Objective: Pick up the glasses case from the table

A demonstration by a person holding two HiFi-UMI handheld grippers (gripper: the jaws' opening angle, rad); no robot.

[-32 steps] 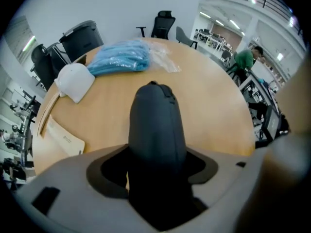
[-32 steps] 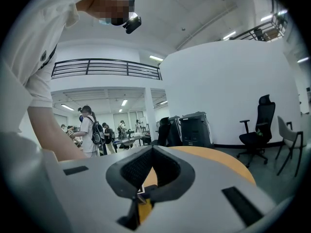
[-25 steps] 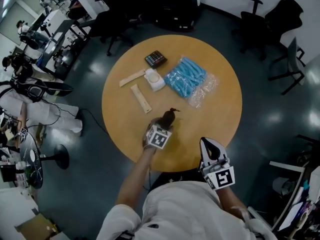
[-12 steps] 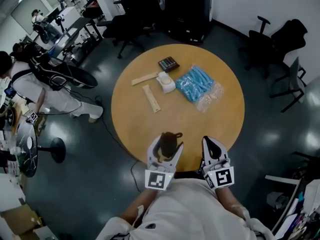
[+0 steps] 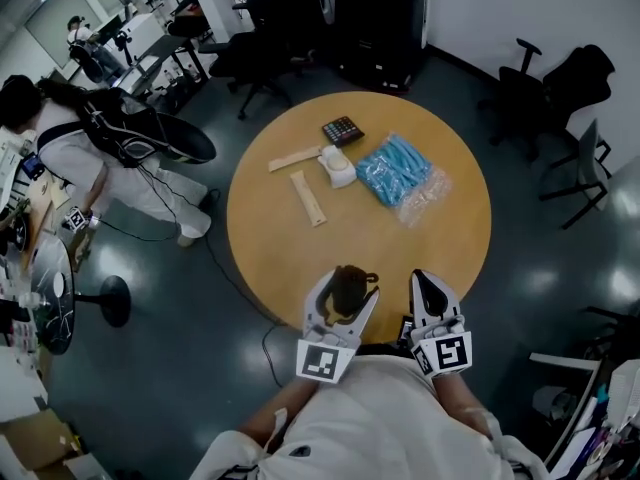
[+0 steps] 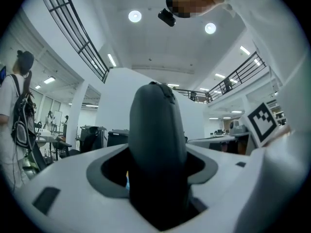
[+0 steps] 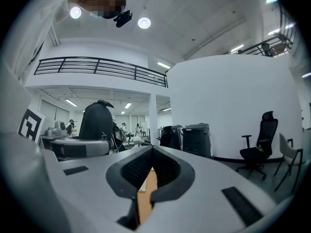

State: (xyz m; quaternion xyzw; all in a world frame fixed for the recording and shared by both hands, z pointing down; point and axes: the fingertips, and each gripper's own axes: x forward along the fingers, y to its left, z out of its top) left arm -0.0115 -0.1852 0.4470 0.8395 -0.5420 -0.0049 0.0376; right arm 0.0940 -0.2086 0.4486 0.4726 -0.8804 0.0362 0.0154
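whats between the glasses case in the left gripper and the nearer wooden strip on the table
Nothing: in the head view only bare tabletop lies between the glasses case, held in the left gripper, and the wooden strip.

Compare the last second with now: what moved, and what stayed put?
The left gripper, shut on the glasses case, has pulled back from mid-table to the near edge of the table, carrying the case toward the person. The right gripper stayed shut and empty at that edge; the blue packet, calculator and wooden strips have not moved.
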